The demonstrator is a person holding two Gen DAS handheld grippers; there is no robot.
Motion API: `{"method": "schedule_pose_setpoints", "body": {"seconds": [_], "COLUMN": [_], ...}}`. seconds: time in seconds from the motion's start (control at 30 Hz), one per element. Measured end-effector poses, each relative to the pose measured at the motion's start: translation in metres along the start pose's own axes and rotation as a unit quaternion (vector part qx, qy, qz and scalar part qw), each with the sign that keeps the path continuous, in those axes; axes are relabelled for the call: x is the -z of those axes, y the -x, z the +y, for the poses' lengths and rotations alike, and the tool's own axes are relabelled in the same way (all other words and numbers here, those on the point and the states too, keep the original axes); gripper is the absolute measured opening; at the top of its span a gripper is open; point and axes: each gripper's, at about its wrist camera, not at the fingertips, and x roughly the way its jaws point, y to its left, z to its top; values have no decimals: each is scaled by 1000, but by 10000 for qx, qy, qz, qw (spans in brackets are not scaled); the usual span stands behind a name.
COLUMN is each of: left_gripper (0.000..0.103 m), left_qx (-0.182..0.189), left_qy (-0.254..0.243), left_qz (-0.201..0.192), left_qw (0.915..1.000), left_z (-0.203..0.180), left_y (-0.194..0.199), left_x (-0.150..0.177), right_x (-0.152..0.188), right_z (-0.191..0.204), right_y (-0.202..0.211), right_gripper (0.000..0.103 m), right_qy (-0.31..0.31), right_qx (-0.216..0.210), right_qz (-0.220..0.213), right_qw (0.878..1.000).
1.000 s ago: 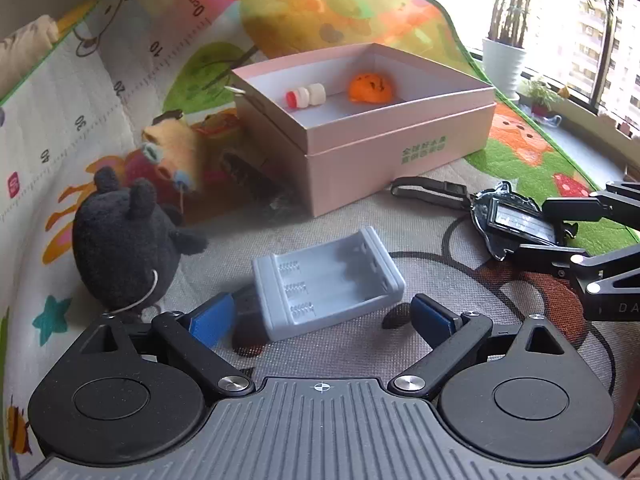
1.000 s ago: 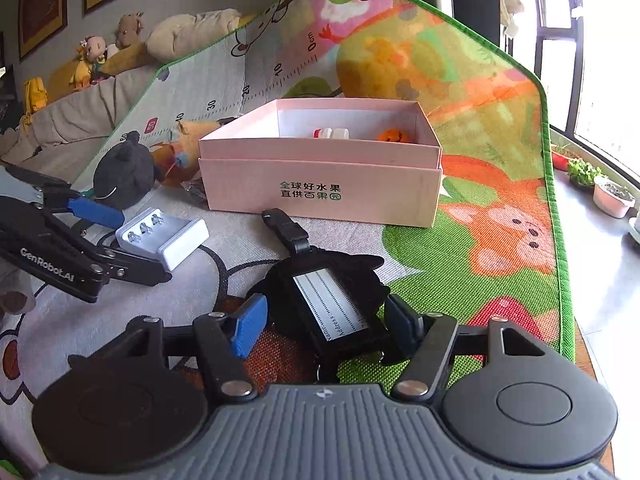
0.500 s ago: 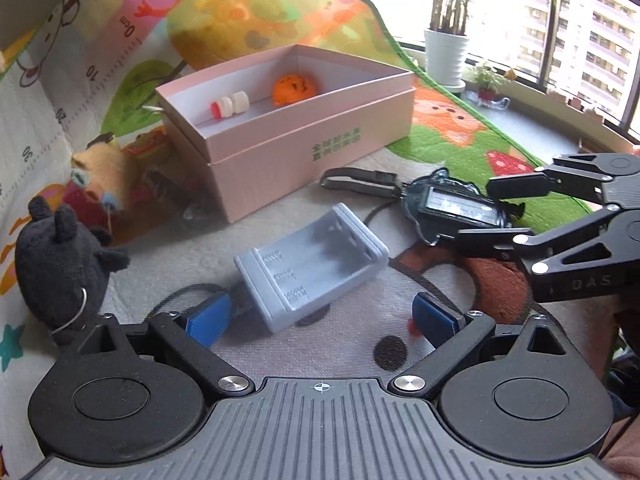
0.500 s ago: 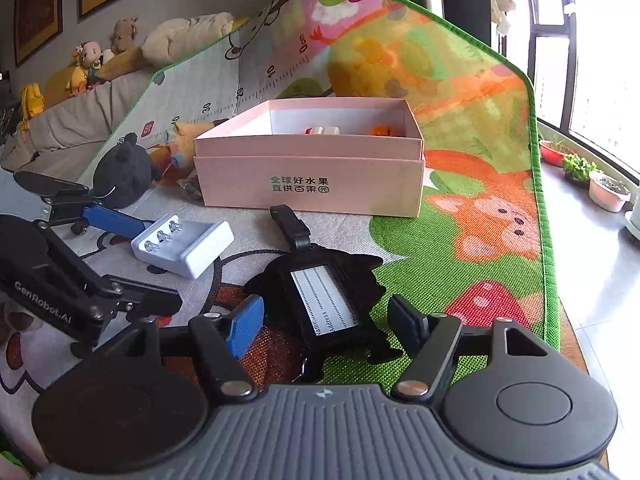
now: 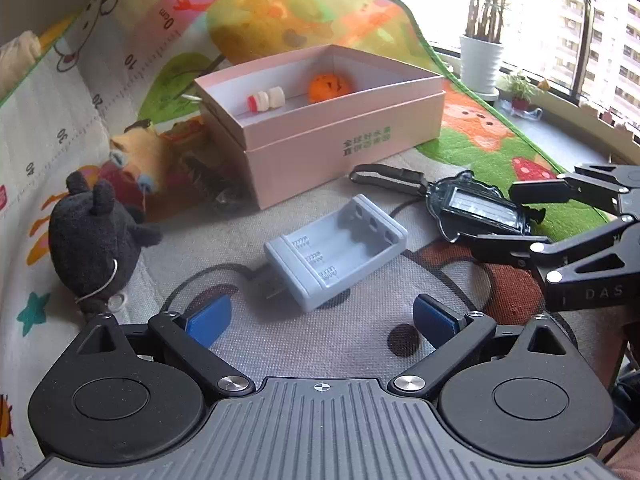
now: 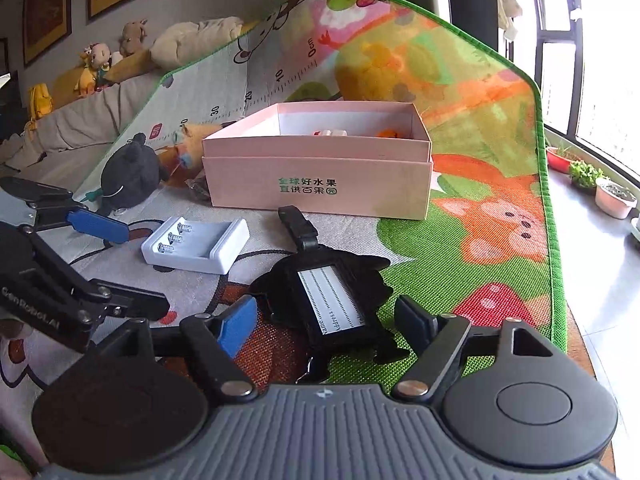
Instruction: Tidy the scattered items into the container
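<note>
The pink box [image 5: 344, 148] stands open on the play mat and holds an orange ball [image 5: 329, 85] and a small red-and-white piece [image 5: 266, 99]; the box also shows in the right wrist view [image 6: 320, 184]. A grey battery charger [image 5: 334, 250] lies just ahead of my open, empty left gripper [image 5: 322, 318], and shows in the right wrist view [image 6: 198, 246]. A black luggage tag [image 6: 334, 300] with a strap lies between the fingers of my open right gripper [image 6: 328, 324]. The tag [image 5: 480, 210] and the right gripper [image 5: 532, 216] show at the right of the left wrist view.
A black plush toy [image 5: 94, 236] sits left of the charger, with a yellow plush [image 5: 138, 156] behind it beside the box. The mat [image 6: 500, 216] ends at a green edge on the right. Plant pots [image 6: 614, 196] stand by the window.
My left gripper has drawn back a little from the charger and its view has swung. My right gripper has moved forward so its fingers flank the luggage tag.
</note>
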Motion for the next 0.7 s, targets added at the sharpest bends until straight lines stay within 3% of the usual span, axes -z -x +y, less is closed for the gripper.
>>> {"method": "schedule_pose_setpoints", "body": {"seconds": [0.13, 0.4, 0.53, 0.7], "left_gripper": [100, 100, 101, 101], "left_qx": [225, -66, -383, -1057], "left_qy": [319, 183, 236, 341], "left_qz": [29, 60, -23, -106], "left_qw": [9992, 9998, 9990, 9938], "left_z": [6, 6, 20, 45], "left_y": [-4, -10, -10, -9], "left_x": [-5, -6, -5, -4], "right_x": [0, -1, -2, -2], "right_z": [-1, 1, 4, 6], "right_y": [0, 0, -1, -2], "right_gripper": [78, 81, 84, 85], "right_qy": [7, 60, 149, 188], "right_qx": [-20, -11, 4, 52], "right_qz": [-5, 70, 134, 158], "right_qw": [10000, 10000, 9998, 9997]}}
